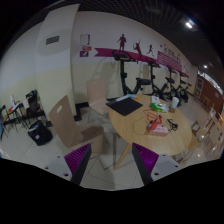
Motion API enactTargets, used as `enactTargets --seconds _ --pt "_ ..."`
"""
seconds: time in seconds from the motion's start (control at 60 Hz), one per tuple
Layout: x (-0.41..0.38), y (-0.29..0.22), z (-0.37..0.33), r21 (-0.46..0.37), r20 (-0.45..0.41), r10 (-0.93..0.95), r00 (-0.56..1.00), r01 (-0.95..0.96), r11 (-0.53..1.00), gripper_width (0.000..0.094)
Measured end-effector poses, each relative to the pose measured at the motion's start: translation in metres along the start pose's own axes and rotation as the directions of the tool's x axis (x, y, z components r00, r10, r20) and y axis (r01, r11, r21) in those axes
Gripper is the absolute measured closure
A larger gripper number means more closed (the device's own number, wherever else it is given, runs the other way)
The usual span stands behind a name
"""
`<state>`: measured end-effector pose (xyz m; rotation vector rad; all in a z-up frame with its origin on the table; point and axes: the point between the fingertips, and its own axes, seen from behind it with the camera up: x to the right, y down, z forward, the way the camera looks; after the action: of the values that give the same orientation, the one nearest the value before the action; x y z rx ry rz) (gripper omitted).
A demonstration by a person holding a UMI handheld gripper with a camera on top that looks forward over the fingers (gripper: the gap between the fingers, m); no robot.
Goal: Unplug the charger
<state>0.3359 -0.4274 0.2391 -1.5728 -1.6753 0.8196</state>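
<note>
Charger hardware could not be picked out with any certainty: the likeliest place for it was the round wooden table (150, 128) well beyond the tongs (112, 160), where a dark flat item like a laptop (125, 102), a red-and-white packet (157, 124) and some small dark things lay, but no plug or cable was clear enough to name. A light wooden chair (68, 122) stood to the near left of the table, with a dark bag (40, 132) on the floor further left, and exercise machines (150, 72) lined the far wall under a banner of figures. The tongs stood apart, their purple pads (77, 160) showing on both sides with nothing between them. They were held high and level, aimed across the room toward the table's near edge. From so far off, the chief risk seemed to be steering toward the wrong item, or clipping the chair on the approach.
</note>
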Motion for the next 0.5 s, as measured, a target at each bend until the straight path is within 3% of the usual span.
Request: enactTargets --seconds 0.117,0.5 --pt "0.015 -0.003 0.018 0.014 -0.068 0.038 0.997 -0.037 0.999 0.0080" --pt "0.173 0.000 0.060 0.069 -0.291 0.159 0.944 -0.145 0.987 0.0084"
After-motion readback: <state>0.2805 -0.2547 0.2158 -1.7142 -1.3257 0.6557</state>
